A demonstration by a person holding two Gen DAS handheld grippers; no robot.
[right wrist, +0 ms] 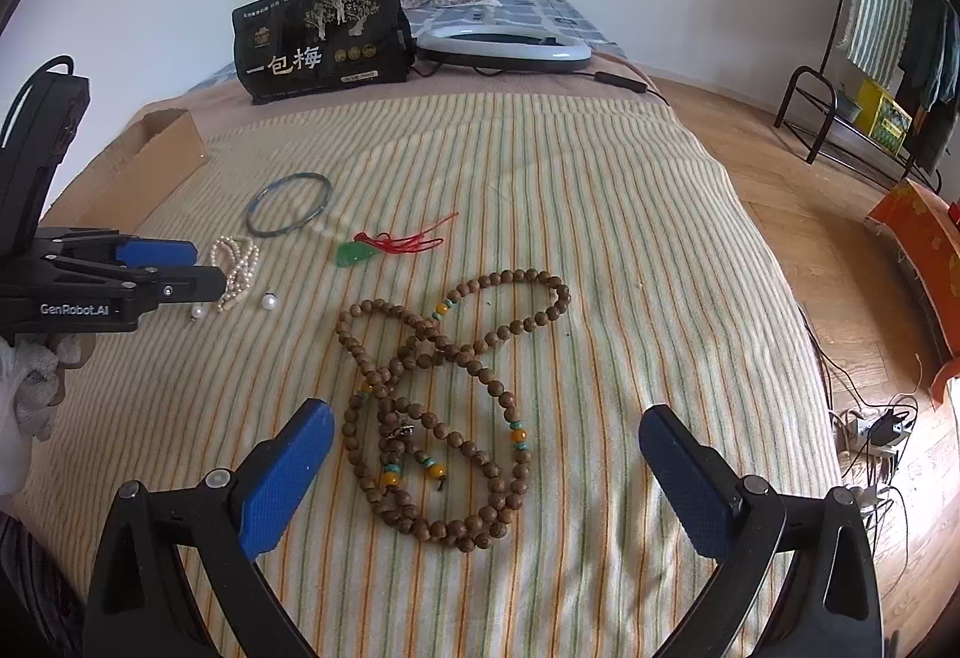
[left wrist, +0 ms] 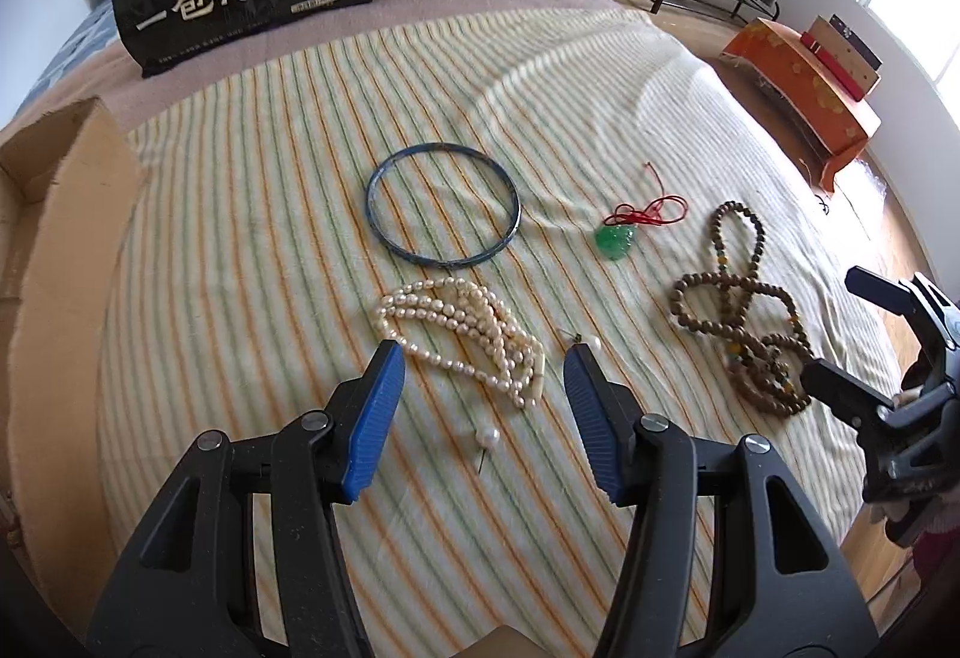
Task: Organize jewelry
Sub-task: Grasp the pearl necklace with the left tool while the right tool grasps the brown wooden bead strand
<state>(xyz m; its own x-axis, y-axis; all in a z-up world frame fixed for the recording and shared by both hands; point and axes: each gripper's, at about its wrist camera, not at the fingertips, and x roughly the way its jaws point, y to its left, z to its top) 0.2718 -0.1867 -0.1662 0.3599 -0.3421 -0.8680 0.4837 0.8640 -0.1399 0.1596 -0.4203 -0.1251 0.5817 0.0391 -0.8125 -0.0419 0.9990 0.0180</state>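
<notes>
Jewelry lies spread across the striped blanket (left wrist: pixel 600 75), each piece apart from the others, I judge so a gripper can take one without snagging another. My left gripper (left wrist: pixel 483 376) hangs released, jaws wide, over the pearl strand (left wrist: pixel 462 325), with nothing held; two loose pearl earrings (left wrist: pixel 487 437) lie by its fingers. My right gripper (right wrist: pixel 486 454) is likewise spread and empty, straddling the wooden bead necklace (right wrist: pixel 444 388). Farther out I count one blue bangle (left wrist: pixel 443 205) and one green pendant (left wrist: pixel 613 241) on red cord. One cardboard box (left wrist: pixel 66 178) waits at the left edge, probably as the destination.
</notes>
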